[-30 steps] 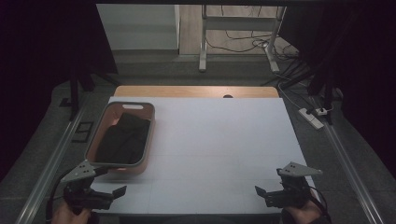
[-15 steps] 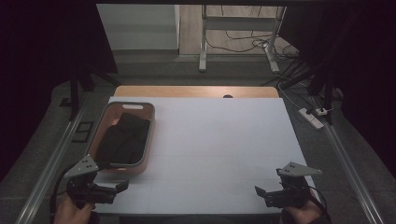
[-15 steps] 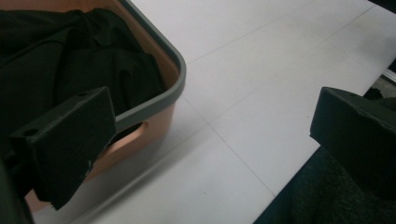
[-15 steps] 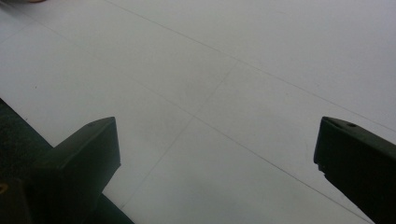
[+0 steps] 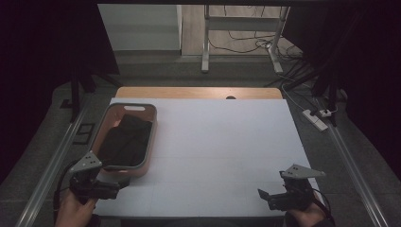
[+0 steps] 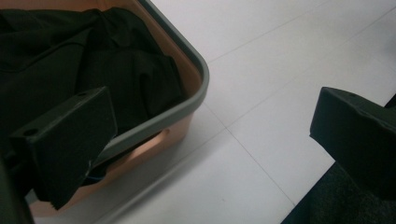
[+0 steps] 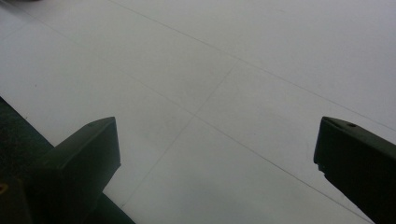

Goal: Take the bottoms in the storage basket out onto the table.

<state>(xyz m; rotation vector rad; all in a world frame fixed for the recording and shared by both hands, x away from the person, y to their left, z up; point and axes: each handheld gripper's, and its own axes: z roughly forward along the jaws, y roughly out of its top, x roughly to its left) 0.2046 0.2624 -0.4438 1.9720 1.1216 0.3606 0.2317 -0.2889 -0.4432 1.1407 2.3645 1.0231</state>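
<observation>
- Black cloth [image 5: 125, 142] lies bunched inside the orange basket [image 5: 150, 142] at the table's [image 5: 222, 142] left side.
- Left gripper [image 5: 120, 185], jaws spread wide and empty, sits just beside the basket's near corner.
- Right gripper [image 5: 265, 196] is wide open, holding nothing, well apart over bare white tabletop.

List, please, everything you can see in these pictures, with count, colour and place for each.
basket: one, orange-brown with a grey rim, left side of the table
black cloth: one, bundled inside the basket
table: one, white top with a wooden far edge
power strip: one, white, on the floor to the right
metal stand: one, grey, on the floor beyond the table
left gripper: black, open, by the basket's near corner
right gripper: black, open, over bare table at the near right
</observation>
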